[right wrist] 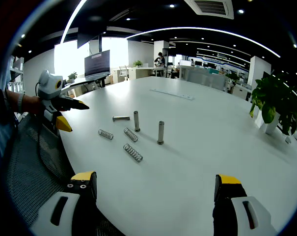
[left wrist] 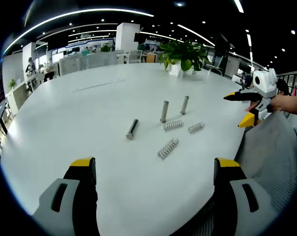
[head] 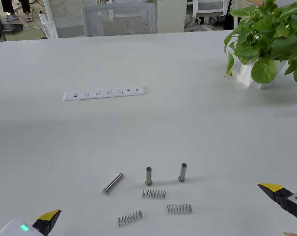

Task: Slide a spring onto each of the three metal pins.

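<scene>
Your left hand-held gripper (left wrist: 154,164): gaped, empty.
Your right hand-held gripper (right wrist: 155,178): gaped, empty.
Springs (head: 153,193): lay loose beside pins (head: 148,175).

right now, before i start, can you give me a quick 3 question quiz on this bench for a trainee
1. How many springs already sit on a pin?
2. In the head view, the lying pin is: A) left of the two upright pins, B) right of them, C) between them.
3. True or false: the left gripper and the right gripper both have open jaws holding nothing.
Key: 1) zero, all three lie on the table; 2) A; 3) true.
</scene>
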{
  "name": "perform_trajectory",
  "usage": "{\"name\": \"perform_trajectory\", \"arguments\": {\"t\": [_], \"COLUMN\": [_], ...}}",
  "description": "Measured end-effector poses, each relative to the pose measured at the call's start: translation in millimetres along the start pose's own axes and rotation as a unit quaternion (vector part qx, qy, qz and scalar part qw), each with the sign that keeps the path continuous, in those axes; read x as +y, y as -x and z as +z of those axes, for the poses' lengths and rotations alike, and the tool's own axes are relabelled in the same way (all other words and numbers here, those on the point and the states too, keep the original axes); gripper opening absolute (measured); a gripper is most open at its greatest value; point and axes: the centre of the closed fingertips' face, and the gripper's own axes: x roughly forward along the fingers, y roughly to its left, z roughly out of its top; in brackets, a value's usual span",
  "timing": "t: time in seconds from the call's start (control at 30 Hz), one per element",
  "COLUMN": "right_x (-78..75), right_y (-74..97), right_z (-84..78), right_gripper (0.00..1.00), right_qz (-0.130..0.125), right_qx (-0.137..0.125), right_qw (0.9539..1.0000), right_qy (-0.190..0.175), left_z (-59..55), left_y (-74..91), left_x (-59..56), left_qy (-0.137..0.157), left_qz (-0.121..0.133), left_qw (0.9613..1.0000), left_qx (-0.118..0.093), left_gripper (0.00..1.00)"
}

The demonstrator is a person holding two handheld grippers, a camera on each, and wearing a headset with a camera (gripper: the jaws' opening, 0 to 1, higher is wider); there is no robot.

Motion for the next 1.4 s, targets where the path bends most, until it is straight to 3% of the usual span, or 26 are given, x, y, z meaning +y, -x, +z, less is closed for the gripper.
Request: {"name": "perform_trajectory", "arguments": {"t": [0.37,0.67,1.13,1.4], "right_x": [-3.3,-2.4,0.2,0.1], "right_y": [1.4,1.2,0.3,0.4], "right_z": [3.2,3.8,3.5,2.6], "right_gripper": [0.99,0.99,0.99,0.99], "right_qz": [-0.006,-0.006,-0.001,0.001], "right_qx": [-0.011,-0.012,-0.01,-0.009], "right_qw": [0.9999,0.9998,0.9999,0.9998], "right_qy": [-0.009,-0.011,-0.013,-0.016], "left_z": [3.2,0.1,6.9,15.2], "left_y": [0.0,-1.1,-2.4,-15.8], "left_x": [-1.4,-2.7,6.6,9.6], "left_qy": [0.006,0.0,0.011,-0.025], "left_qz": [-0.003,-0.006,0.008,-0.009], "left_qw": [0.9999,1.0,0.9998,0.9997], "left_qx": [-0.008,-0.001,-0.013,-0.002], "left_gripper": [0.99,0.99,0.99,0.99]}}
